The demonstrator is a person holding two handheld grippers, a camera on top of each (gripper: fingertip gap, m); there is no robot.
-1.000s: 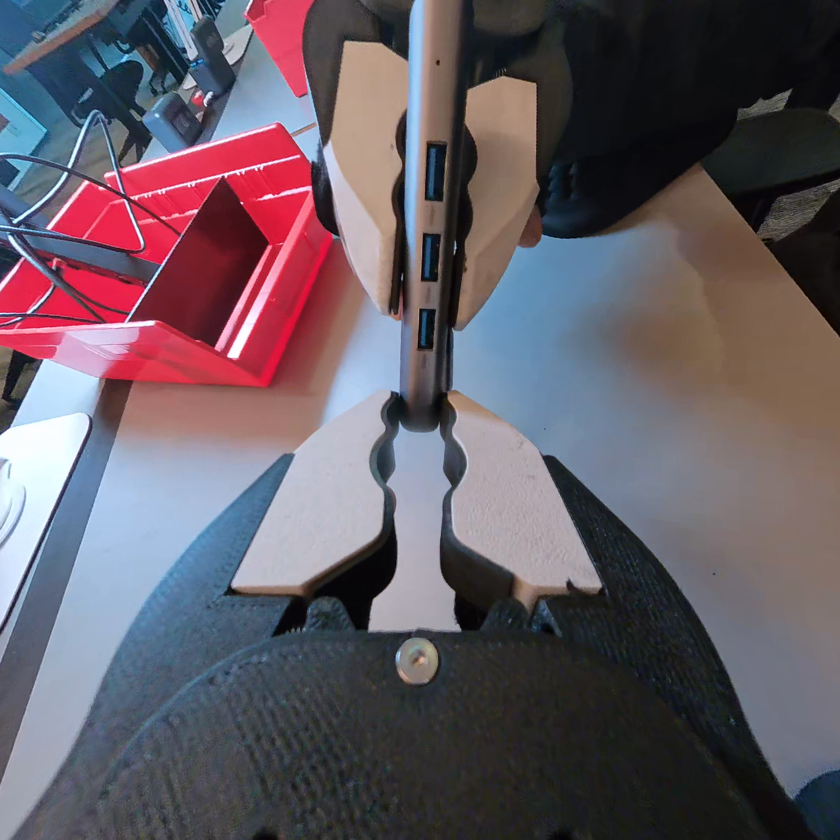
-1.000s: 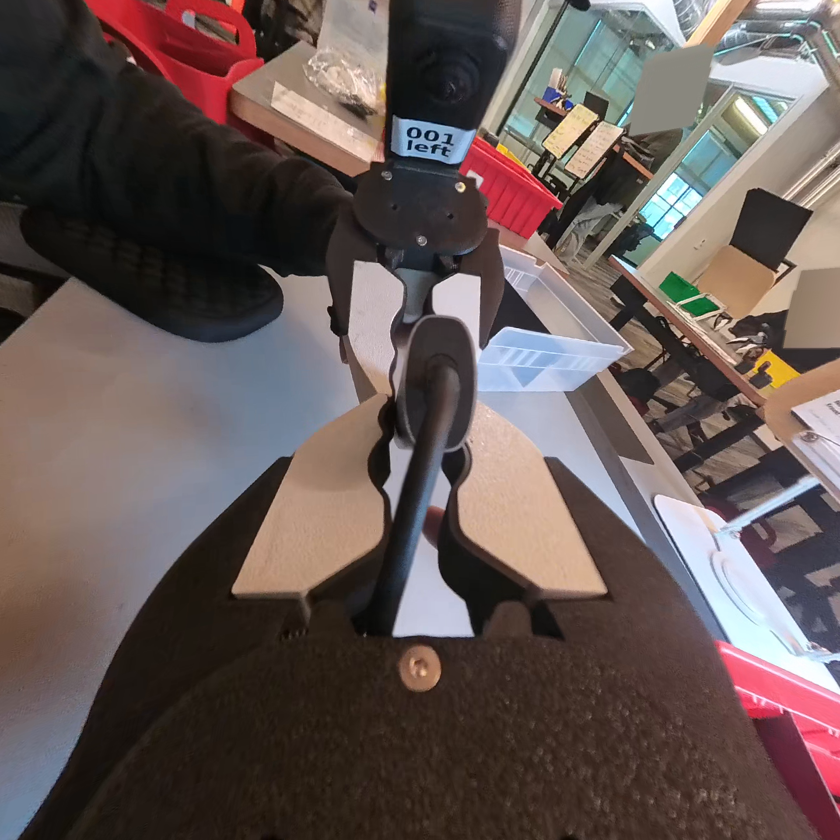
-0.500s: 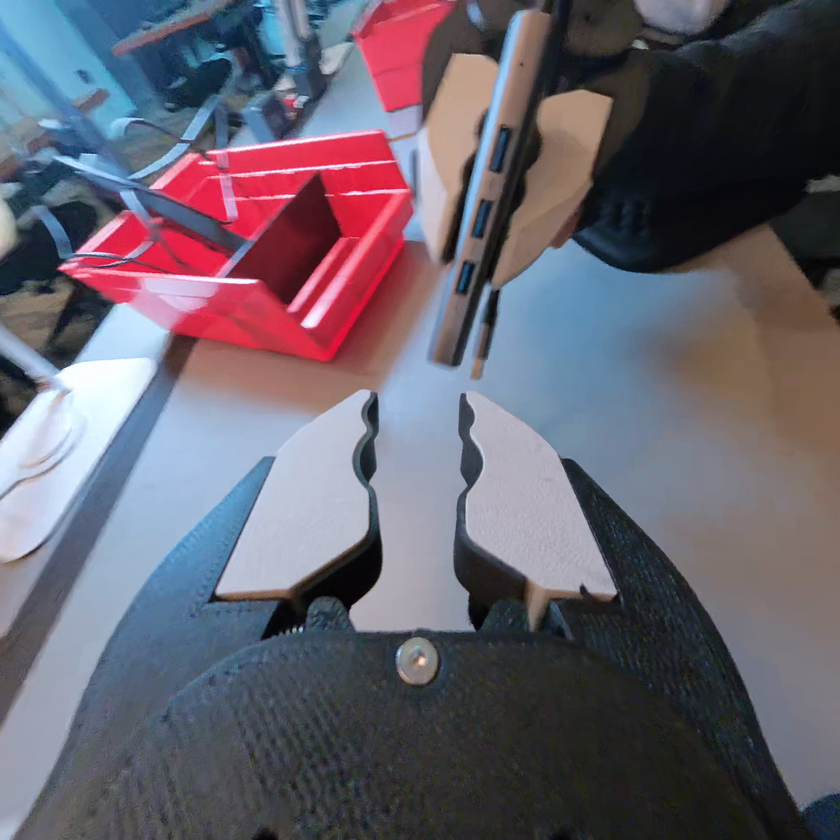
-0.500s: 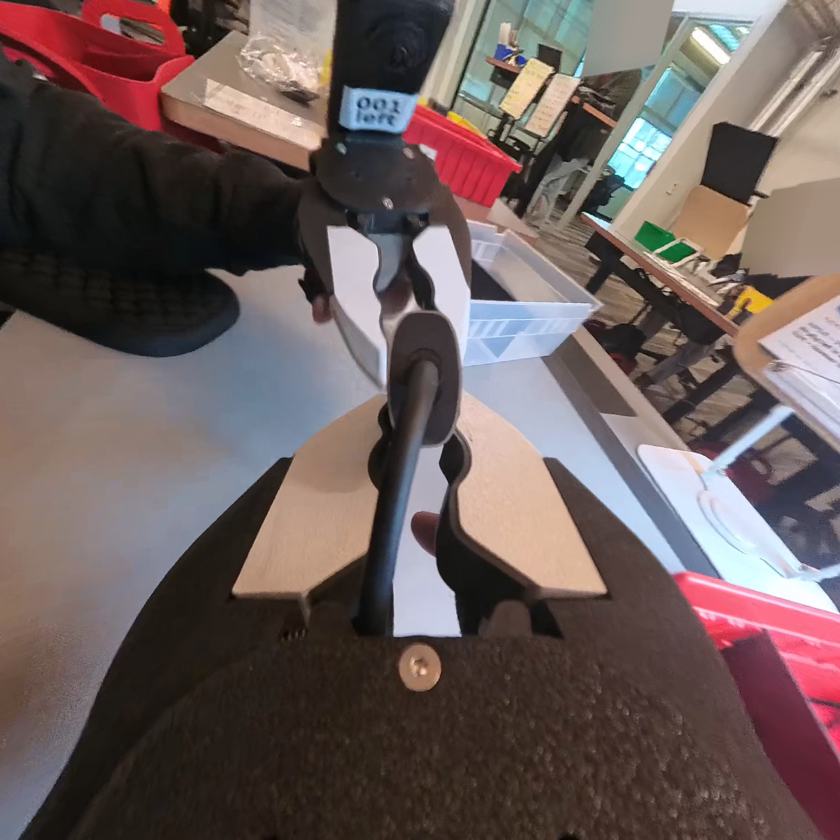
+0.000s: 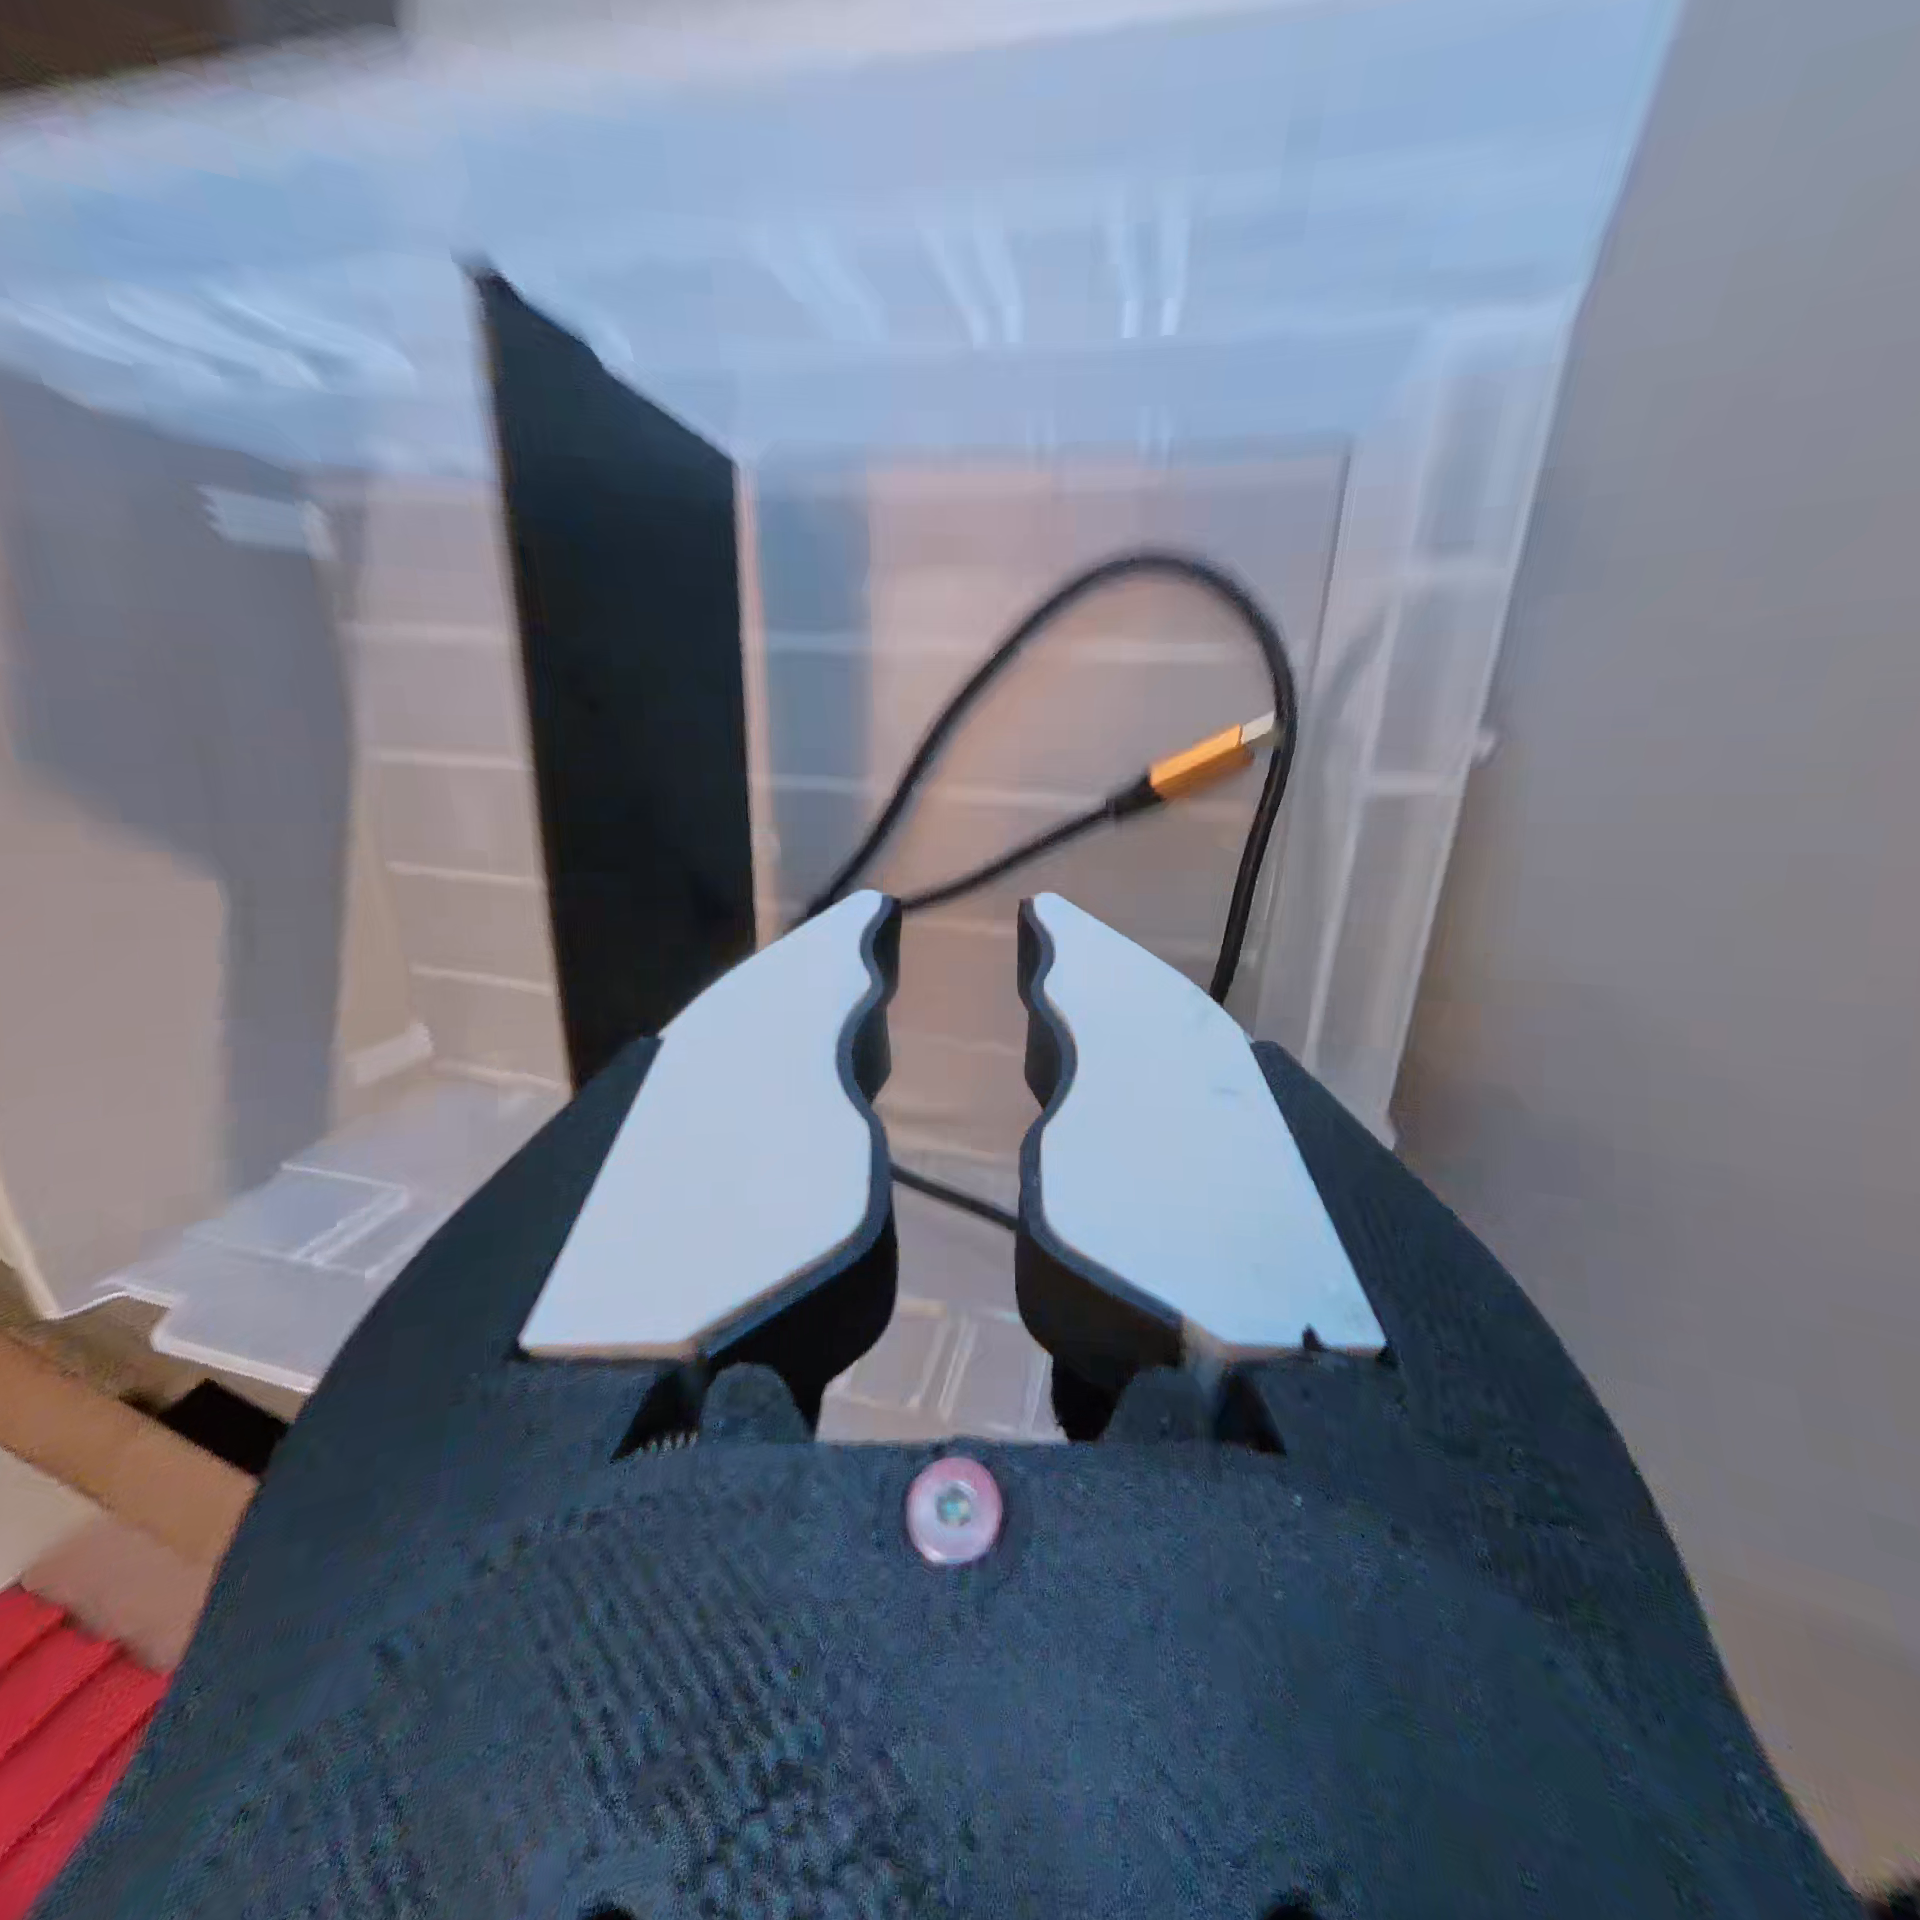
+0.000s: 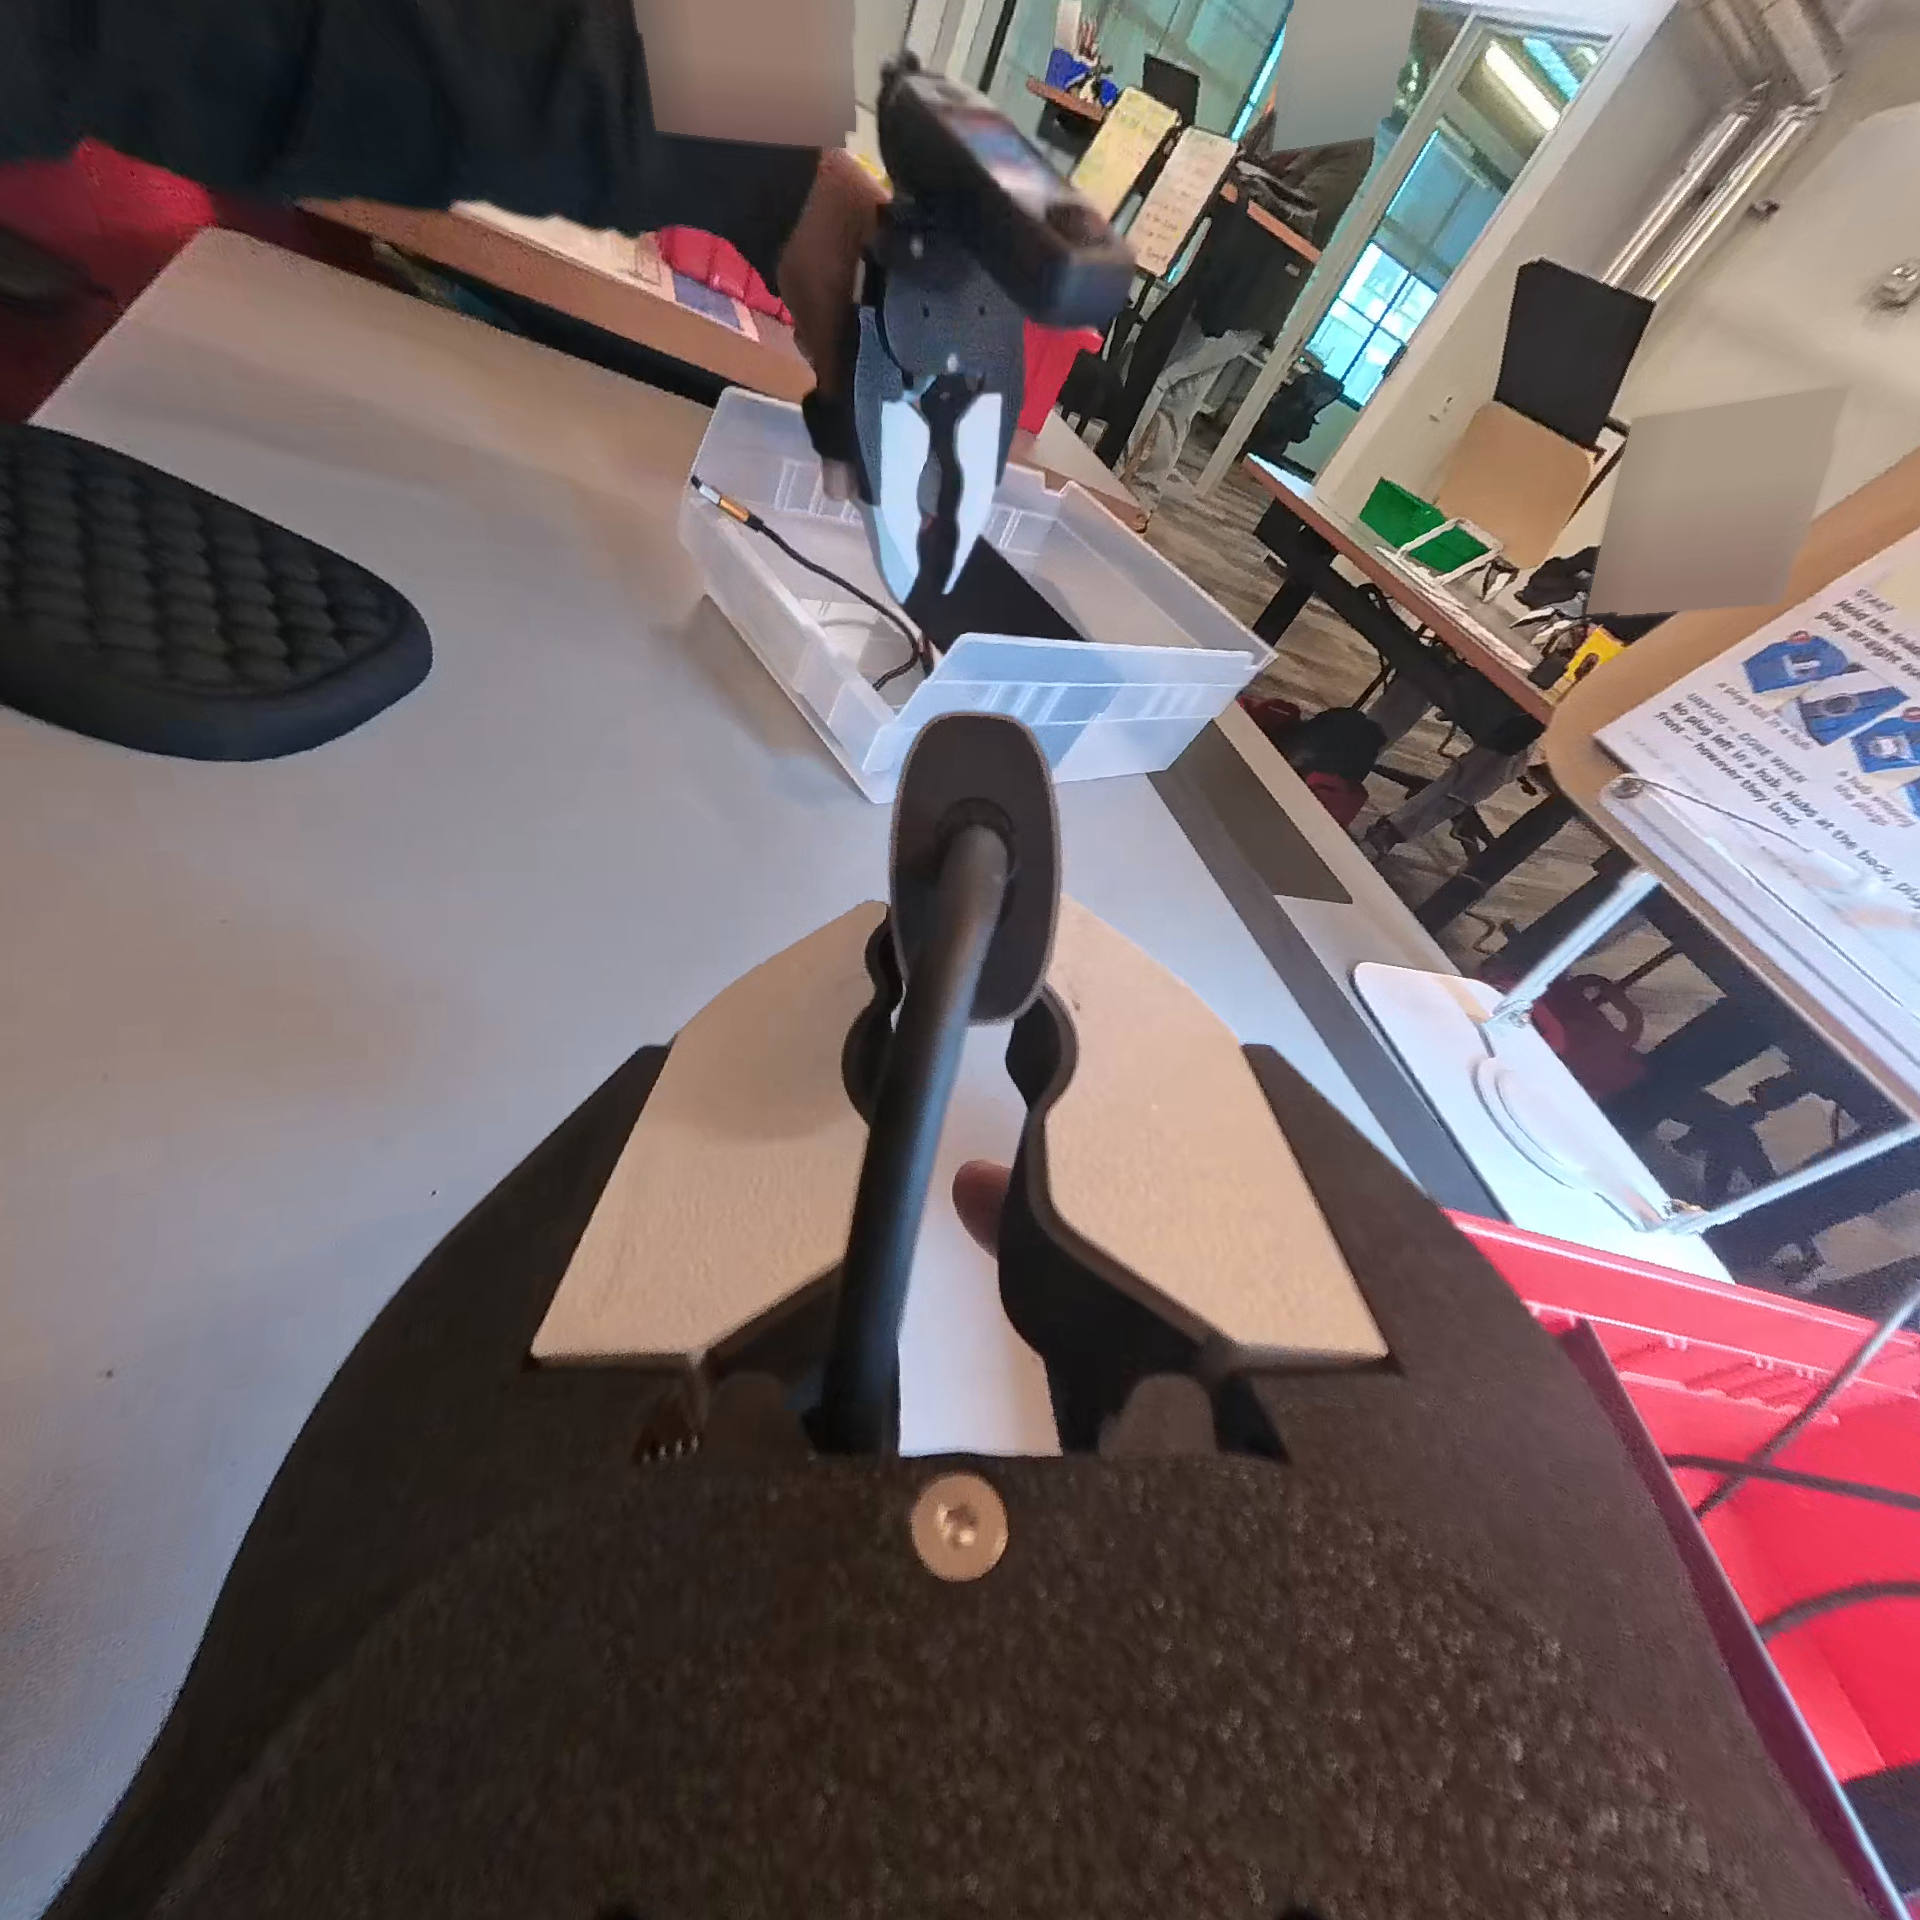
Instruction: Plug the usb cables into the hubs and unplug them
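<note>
While the left gripper (image 5: 948, 914) hangs empty, fingers spread, over a clear bin (image 6: 1091, 665) holding a black cable (image 5: 1257, 852) with an orange plug (image 5: 1200, 766), the right gripper (image 6: 961, 971) pinches the grey hub (image 6: 971, 883) above the pale table (image 6: 364, 935) in an open workshop.

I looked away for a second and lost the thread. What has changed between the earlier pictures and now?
The left gripper let go of the hub's end, opened, and swung away to the clear bin, where it now hangs empty over the black cable with the orange plug. The right gripper stayed shut on the hub above the table.
</note>
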